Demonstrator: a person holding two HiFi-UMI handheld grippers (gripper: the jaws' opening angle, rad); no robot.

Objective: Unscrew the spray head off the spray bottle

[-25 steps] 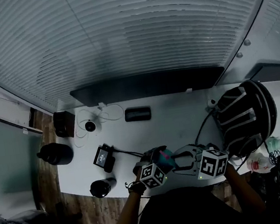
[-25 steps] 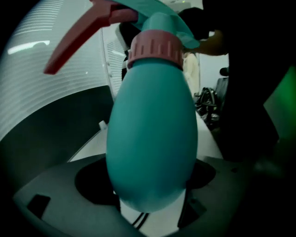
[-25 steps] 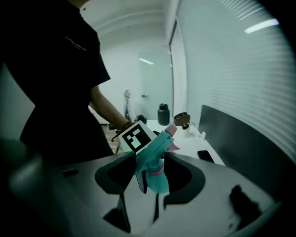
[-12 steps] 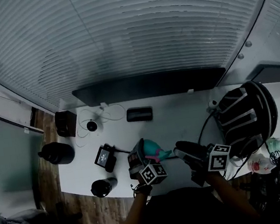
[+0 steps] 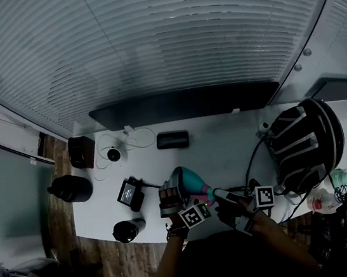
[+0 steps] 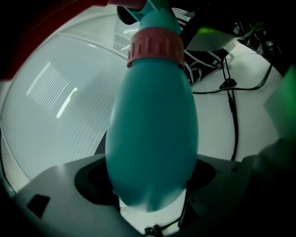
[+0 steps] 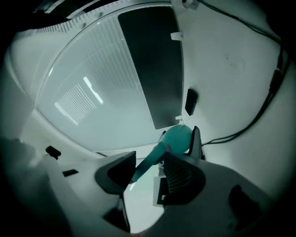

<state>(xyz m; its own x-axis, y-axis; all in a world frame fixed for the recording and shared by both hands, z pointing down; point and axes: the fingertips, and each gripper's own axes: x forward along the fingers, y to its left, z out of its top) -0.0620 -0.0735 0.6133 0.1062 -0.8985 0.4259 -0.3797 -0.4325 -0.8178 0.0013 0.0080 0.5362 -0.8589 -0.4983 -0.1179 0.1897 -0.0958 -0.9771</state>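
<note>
The left gripper (image 6: pixel 152 187) clamps the teal spray bottle (image 6: pixel 152 120) by its belly, aloft over the desk's (image 5: pixel 226 146) near edge, so the body cannot turn. Its spray head (image 7: pixel 149 165) points between the right gripper's (image 7: pixel 148 175) wide-apart jaws, not yet pinched, apparently offered up for twisting.

The white table (image 5: pixel 226 146) carries a long dark monitor (image 5: pixel 185 106) along its far edge. Just in front of the monitor lies a black oblong case (image 5: pixel 172 140). Near its left end stand a black box (image 5: pixel 81 153) and a small round camera (image 5: pixel 113 155). Below its right end rests a striped helmet (image 5: pixel 305 142).
</note>
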